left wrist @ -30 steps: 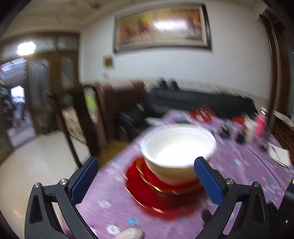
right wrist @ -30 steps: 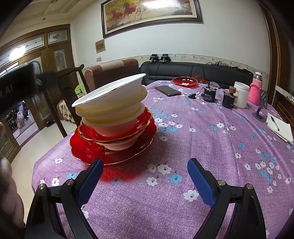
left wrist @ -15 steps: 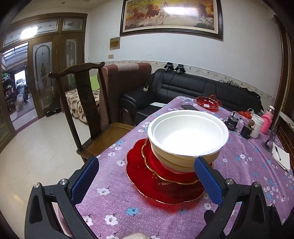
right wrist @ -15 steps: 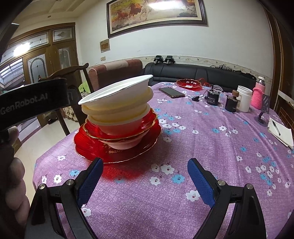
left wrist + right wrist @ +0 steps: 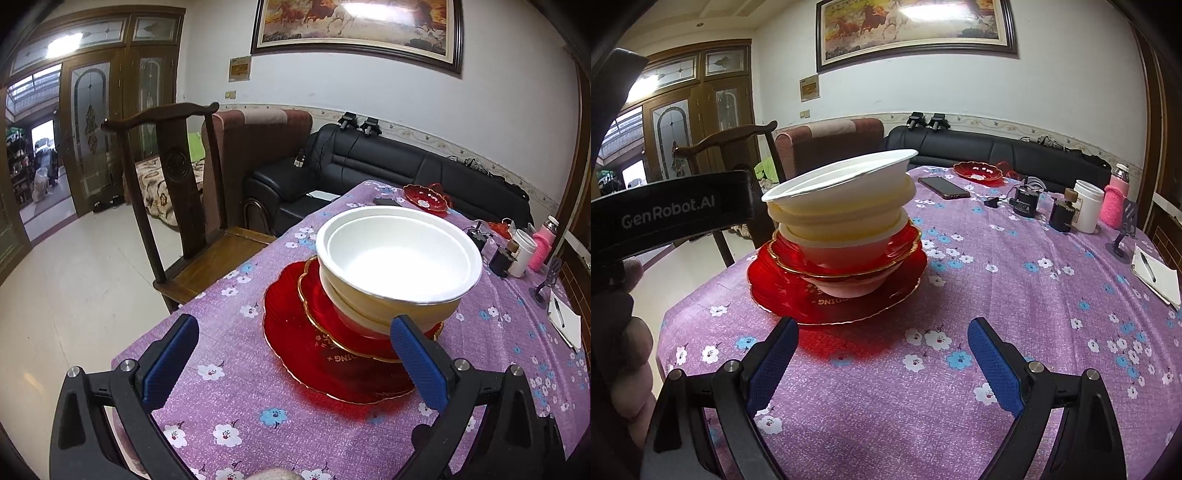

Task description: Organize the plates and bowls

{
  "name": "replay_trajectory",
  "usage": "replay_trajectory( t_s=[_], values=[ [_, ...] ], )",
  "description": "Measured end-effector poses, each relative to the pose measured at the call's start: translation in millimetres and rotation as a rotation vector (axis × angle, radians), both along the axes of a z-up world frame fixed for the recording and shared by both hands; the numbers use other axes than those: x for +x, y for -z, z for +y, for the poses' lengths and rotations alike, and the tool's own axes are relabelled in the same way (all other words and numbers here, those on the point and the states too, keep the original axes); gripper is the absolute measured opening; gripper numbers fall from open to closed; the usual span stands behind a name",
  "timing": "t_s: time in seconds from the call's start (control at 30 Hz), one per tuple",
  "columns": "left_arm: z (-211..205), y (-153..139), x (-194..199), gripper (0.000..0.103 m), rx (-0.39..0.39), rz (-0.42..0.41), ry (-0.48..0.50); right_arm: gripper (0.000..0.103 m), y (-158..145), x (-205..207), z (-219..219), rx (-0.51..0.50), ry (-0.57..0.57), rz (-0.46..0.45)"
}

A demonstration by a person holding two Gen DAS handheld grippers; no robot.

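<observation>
Hovering left gripper (image 5: 293, 363) and right gripper (image 5: 882, 363) — both agape, stacked bowls (image 5: 842, 206) ahead

The lower bowls (image 5: 846, 236) in the stack are largely hidden by the top white bowl (image 5: 399, 254), so how many are nested cannot be told. Gold lettering on the large red plate (image 5: 332, 373) is partly covered and unreadable. The left hand-held gripper (image 5: 295, 362) and the right hand-held gripper (image 5: 882, 365) have bodies cut off by the bottom edge. A person's hand (image 5: 624, 339) is blurred and cropped at the right wrist view's left edge. Small dark objects (image 5: 1027, 203) on the counter (image 5: 1015, 288) are too small to identify.
</observation>
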State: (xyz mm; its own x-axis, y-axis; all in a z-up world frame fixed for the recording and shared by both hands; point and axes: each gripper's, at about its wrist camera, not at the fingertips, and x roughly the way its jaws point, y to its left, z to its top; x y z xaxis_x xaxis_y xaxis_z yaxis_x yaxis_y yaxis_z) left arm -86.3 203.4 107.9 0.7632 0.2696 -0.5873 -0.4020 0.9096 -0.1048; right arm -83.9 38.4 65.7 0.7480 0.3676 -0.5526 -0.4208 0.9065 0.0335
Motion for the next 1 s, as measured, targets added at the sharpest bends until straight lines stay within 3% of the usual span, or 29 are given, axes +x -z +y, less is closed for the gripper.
replay_trajectory(
  t_s=[0.4, 1.0],
  values=[
    [12, 5, -4, 0.103, -0.016, 0.009, -0.030, 0.095, -14, -1, 31, -0.083, -0.057, -0.052],
    [-5, -5, -5, 0.103, 0.044, 0.015, -0.020, 0.095, -16, 0, 3, -0.012, -0.038, -0.019]
  ],
)
